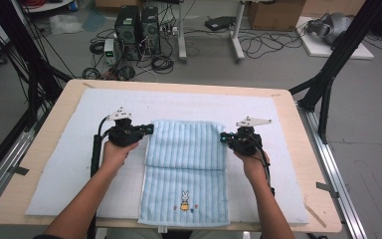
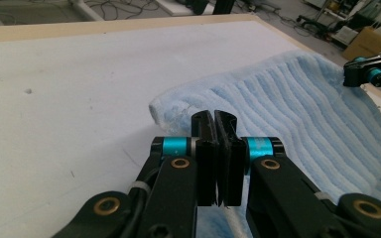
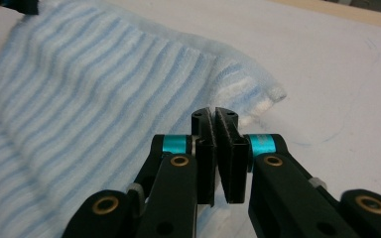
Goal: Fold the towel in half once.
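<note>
A light blue striped towel (image 1: 186, 164) lies on the white mat, with a small rabbit picture (image 1: 184, 201) near its front edge. Its far half is folded and humps up off the mat between the two grippers. My left gripper (image 1: 150, 129) is shut on the towel's left edge. In the left gripper view its jaws (image 2: 213, 116) stand pressed together, with the towel (image 2: 287, 109) behind and below them. My right gripper (image 1: 222, 137) is shut on the right edge. The right gripper view shows those jaws (image 3: 214, 113) closed at the towel's folded corner (image 3: 104, 84).
The white mat (image 1: 79, 164) covers most of the wooden table (image 1: 54, 124). Bare mat stretches left, right and beyond the towel. Past the table's far edge, computer boxes (image 1: 137, 30), cables and black frame legs (image 1: 328, 74) stand on the floor.
</note>
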Action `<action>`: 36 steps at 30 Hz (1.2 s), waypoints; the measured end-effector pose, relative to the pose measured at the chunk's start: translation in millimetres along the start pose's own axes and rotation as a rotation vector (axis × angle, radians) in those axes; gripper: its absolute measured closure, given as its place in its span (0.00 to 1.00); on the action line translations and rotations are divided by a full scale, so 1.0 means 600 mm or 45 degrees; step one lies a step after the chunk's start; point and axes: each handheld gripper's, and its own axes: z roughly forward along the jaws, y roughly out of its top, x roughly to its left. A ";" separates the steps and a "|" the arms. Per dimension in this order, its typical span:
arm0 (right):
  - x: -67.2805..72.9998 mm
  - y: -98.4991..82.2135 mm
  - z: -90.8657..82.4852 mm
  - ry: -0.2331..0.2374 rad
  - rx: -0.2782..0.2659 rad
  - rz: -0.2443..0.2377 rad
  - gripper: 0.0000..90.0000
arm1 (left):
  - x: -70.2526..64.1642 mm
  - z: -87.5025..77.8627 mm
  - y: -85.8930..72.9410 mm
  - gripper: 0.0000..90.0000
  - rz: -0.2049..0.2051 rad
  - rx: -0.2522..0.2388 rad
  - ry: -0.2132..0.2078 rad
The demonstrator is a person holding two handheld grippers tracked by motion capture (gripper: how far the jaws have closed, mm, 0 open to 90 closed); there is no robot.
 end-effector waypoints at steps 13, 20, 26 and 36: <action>0.038 -0.040 -0.048 0.057 -0.036 -0.006 0.96 | -0.034 -0.056 -0.035 0.97 0.001 -0.013 -0.053; 0.069 -0.071 -0.074 0.082 -0.040 -0.004 0.96 | -0.064 -0.087 -0.070 0.97 -0.005 -0.001 -0.073; 0.099 -0.097 -0.100 0.100 -0.028 -0.021 0.96 | -0.089 -0.111 -0.100 0.97 0.005 0.020 -0.082; 0.134 -0.153 -0.130 0.131 0.021 -0.001 0.96 | -0.124 -0.134 -0.150 0.97 0.023 0.103 -0.107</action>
